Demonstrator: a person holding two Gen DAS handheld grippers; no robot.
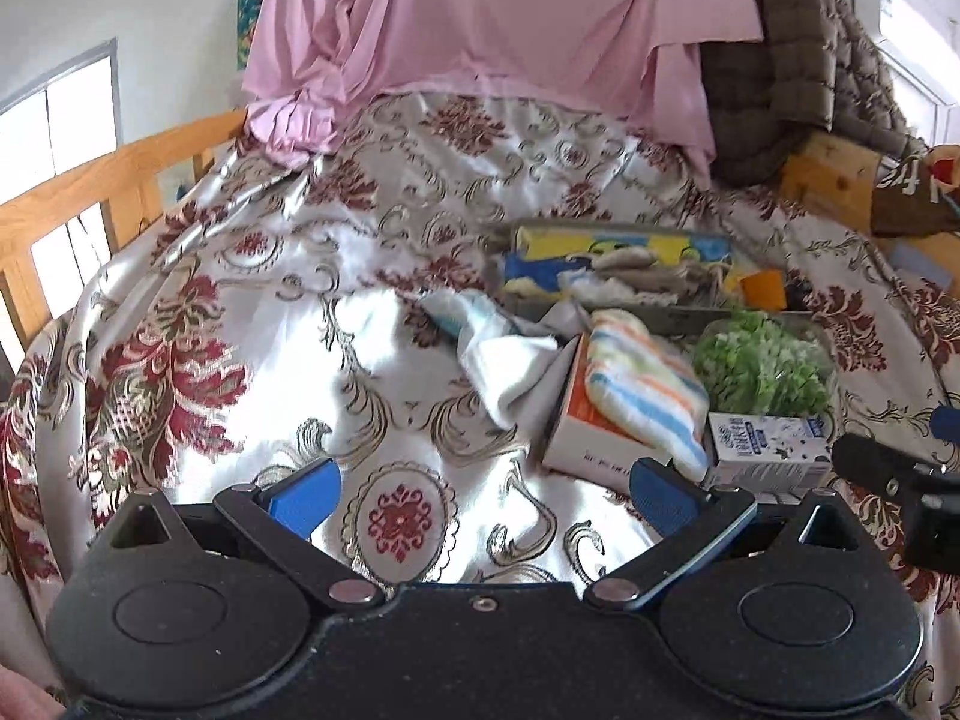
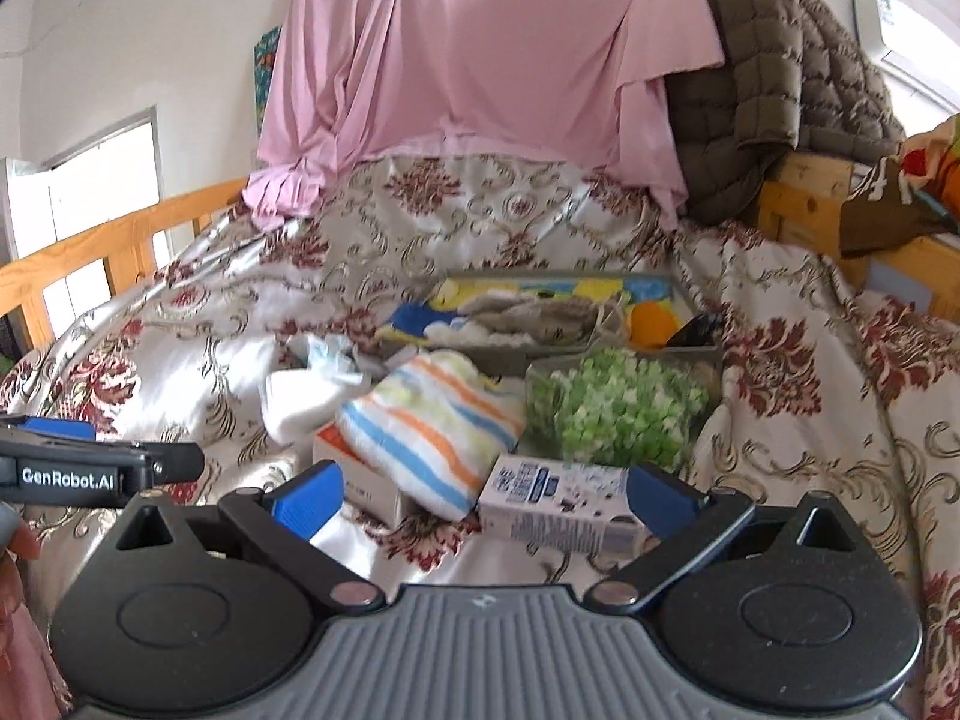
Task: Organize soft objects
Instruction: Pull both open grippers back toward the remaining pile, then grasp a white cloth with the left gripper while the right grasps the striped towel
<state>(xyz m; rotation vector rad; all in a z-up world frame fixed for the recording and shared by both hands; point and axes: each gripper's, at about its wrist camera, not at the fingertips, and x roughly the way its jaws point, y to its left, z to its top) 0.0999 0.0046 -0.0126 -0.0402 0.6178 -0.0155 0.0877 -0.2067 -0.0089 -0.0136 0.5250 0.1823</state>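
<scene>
The left gripper (image 1: 483, 495) hangs over the shiny white bedspread with red and gold damask pattern (image 1: 252, 324), its blue-padded fingers (image 1: 306, 495) spread wide with nothing between them. The right gripper (image 2: 483, 495) is likewise spread and empty, its pads framing a small white carton with blue print (image 2: 552, 501) that lies on its side just ahead.

A cluster of things sits near both grippers. A folded terry cloth striped in blue, orange and pale yellow (image 2: 429, 429) rests on top of an orange-and-white cardboard box (image 1: 591, 435). To its left lies a crumpled white cloth (image 1: 510, 360), with a second, bluish-white crumpled piece (image 2: 327, 354) touching it. To the right of the striped cloth sits a clear plastic tub of green and white bits (image 2: 612, 411), just behind the carton.

Behind these stands a shallow grey tray (image 1: 690, 318). It holds grey and beige knitted pieces (image 2: 540, 312), blue and yellow fabric (image 1: 552, 252), a white fluffy piece and an orange object (image 2: 654, 318).

The bed has a light wooden rail (image 1: 90, 180) on the left. A pink sheet (image 2: 480, 60) hangs at the far end, with an olive quilted jacket (image 2: 780, 90) draped beside it over a wooden frame. The walls are white, with a bright window (image 1: 60, 114) at the left.
</scene>
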